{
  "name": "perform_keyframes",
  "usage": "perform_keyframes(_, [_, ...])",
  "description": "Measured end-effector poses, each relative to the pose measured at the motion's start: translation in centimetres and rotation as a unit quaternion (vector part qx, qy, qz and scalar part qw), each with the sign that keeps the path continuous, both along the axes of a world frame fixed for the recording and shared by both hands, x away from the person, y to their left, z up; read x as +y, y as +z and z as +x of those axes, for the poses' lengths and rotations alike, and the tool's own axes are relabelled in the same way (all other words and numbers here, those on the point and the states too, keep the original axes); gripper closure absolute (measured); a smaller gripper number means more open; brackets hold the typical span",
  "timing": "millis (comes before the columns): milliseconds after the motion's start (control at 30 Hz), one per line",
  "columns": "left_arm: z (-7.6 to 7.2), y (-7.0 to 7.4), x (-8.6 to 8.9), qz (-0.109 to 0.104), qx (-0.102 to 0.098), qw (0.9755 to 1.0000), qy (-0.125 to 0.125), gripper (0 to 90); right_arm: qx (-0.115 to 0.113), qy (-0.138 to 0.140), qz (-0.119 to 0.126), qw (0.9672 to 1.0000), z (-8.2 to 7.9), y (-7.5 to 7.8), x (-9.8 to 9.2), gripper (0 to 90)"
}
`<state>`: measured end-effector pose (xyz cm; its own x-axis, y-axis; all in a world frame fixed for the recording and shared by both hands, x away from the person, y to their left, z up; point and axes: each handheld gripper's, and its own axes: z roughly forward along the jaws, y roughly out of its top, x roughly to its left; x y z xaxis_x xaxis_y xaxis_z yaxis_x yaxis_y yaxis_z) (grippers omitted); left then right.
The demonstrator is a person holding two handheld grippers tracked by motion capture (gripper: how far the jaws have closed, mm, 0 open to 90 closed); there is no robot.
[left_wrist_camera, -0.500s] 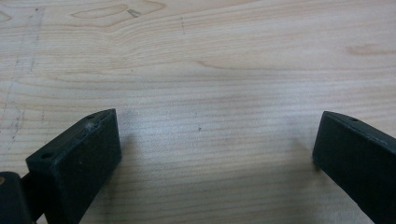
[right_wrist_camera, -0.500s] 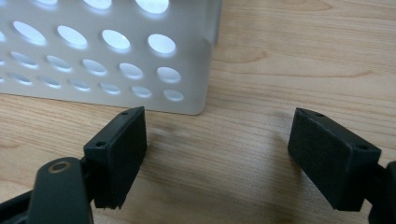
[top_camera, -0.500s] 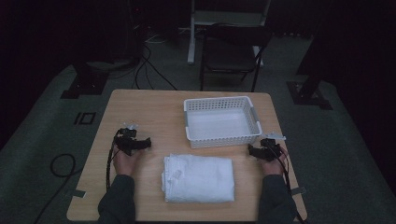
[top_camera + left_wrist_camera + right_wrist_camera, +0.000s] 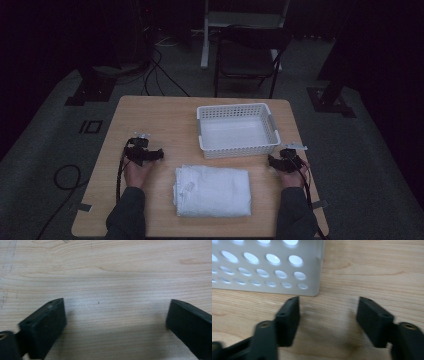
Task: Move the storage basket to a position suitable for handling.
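Folded white towel (image 4: 212, 191) lies on the table (image 4: 165, 117) between the left tool (image 4: 159, 154) and right tool (image 4: 271, 161), both spread, empty.

Your sleeves (image 4: 126, 215) are dark grey, reaching your wrists. Each hand carries a black gripper: the left gripper (image 4: 159, 154) trails a black cable (image 4: 119, 175); the right gripper (image 4: 271, 161) bears a pale grey plate (image 4: 294, 147). Its blocky matte-black jaws show small screw holes.
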<state>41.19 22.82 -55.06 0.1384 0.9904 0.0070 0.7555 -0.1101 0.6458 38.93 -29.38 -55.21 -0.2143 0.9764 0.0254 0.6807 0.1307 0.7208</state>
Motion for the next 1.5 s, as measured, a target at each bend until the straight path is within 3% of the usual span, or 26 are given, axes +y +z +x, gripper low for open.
perform_keyframes(100, [-0.2,0.1,-0.1,-0.001,-0.001,1.0,-0.006,10.6,-0.005,0.004,0.015,0.9999,-0.3,0.4,-0.4,45.8])
perform_keyframes(267, [-0.4,0.4,-0.2,0.0,0.005,0.9999,-0.01,16.0,-0.021,0.006,-0.001,0.9998,-0.8,1.2,-0.3,47.8])
perform_keyframes(533, [-0.8,0.6,-0.6,0.011,-0.001,0.9996,-0.026,30.1,-0.044,0.012,0.015,0.9989,-1.4,2.7,-0.6,51.7])
perform_keyframes(767, [-1.0,0.7,-0.7,-0.009,-0.004,0.9988,-0.049,38.4,-0.061,0.011,0.026,0.9978,-1.9,3.8,-0.7,55.4])
perform_keyframes(1000, [-1.2,0.9,-0.8,-0.01,-0.013,0.9983,-0.055,39.9,-0.076,0.015,0.038,0.9963,-2.3,5.0,-1.1,58.5])
perform_keyframes(1133, [-1.3,1.1,-0.4,-0.023,-0.021,0.9979,-0.056,39.3,-0.087,0.018,0.032,0.9955,-2.1,6.1,-0.9,58.6])
perform_keyframes(1500, [-2.0,2.1,-0.7,-0.038,-0.05,0.9959,-0.065,37.9,-0.084,0.006,0.018,0.9963,0.2,7.1,-0.4,58.3])
